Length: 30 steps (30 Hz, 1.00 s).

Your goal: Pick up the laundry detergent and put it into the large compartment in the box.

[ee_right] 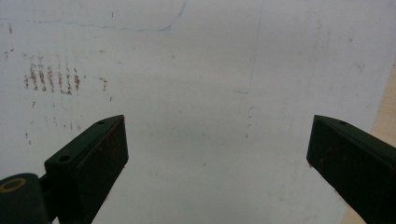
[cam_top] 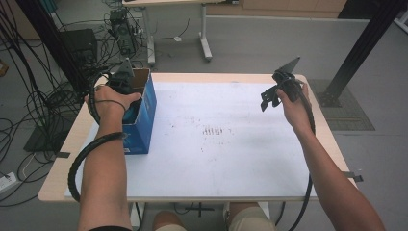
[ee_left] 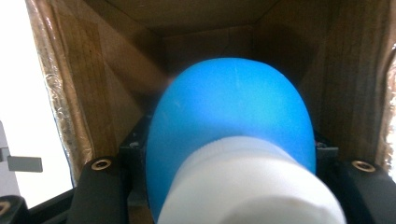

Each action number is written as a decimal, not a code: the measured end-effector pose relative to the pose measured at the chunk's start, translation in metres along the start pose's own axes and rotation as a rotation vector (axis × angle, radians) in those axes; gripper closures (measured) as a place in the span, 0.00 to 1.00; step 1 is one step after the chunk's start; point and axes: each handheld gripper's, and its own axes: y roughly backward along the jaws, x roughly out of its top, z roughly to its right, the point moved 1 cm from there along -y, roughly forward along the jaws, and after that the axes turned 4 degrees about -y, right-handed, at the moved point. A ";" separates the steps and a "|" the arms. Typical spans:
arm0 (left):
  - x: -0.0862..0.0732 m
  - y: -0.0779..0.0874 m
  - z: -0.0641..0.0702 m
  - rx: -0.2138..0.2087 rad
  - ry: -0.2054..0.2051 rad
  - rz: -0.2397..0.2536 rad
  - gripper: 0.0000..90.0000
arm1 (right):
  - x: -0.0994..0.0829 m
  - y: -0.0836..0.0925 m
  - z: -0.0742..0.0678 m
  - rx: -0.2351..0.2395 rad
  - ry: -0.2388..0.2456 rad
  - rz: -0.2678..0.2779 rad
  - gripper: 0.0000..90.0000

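An open-topped blue cardboard box (cam_top: pixel 146 118) stands at the table's left side. My left gripper (cam_top: pixel 122 81) reaches down into it. In the left gripper view the jaws are shut on a rounded blue object (ee_left: pixel 233 107) with a white end (ee_left: pixel 247 186), and the box's brown inner walls (ee_left: pixel 210 28) stand around it. My right gripper (cam_top: pixel 269 98) hangs above the right part of the white sheet (cam_top: pixel 216 144). Seen from the right gripper view, my right gripper (ee_right: pixel 217 135) is open with nothing between its black fingers (ee_right: pixel 100 149).
The white sheet covers most of the wooden table (cam_top: pixel 60 166) and carries faint brown marks (cam_top: pixel 211 131) near its middle. Cables and equipment (cam_top: pixel 120 33) lie on the floor beyond the far left corner. A black post (cam_top: pixel 365 43) rises at the far right.
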 end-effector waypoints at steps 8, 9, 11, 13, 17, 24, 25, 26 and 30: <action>0.000 0.000 -0.001 -0.001 0.001 0.000 0.42 | -0.001 0.001 0.001 -0.001 0.001 0.003 0.06; 0.000 0.000 -0.001 -0.001 0.000 0.000 0.42 | 0.000 0.000 0.001 0.000 0.001 0.003 0.06; 0.000 0.000 -0.001 -0.002 0.001 0.000 0.42 | -0.001 0.000 0.000 0.000 0.000 0.004 0.06; 0.000 0.000 -0.001 -0.002 0.001 0.001 0.42 | -0.001 0.000 0.000 0.001 0.002 0.004 0.06; -0.001 0.000 -0.002 -0.003 0.002 0.003 0.42 | 0.000 0.000 -0.001 -0.001 0.002 0.001 0.06; 0.000 0.000 -0.002 -0.004 -0.002 0.004 0.42 | 0.000 0.000 0.000 -0.001 0.000 0.003 0.06; -0.001 0.000 -0.002 -0.004 -0.002 0.005 0.42 | 0.000 0.000 0.000 -0.001 0.000 0.003 0.06; -0.001 0.000 -0.002 -0.004 0.001 0.006 0.42 | 0.000 0.000 0.000 0.000 0.000 0.003 0.06; -0.001 0.000 -0.002 -0.004 0.002 0.007 0.42 | 0.000 0.001 -0.001 0.000 0.000 0.003 0.06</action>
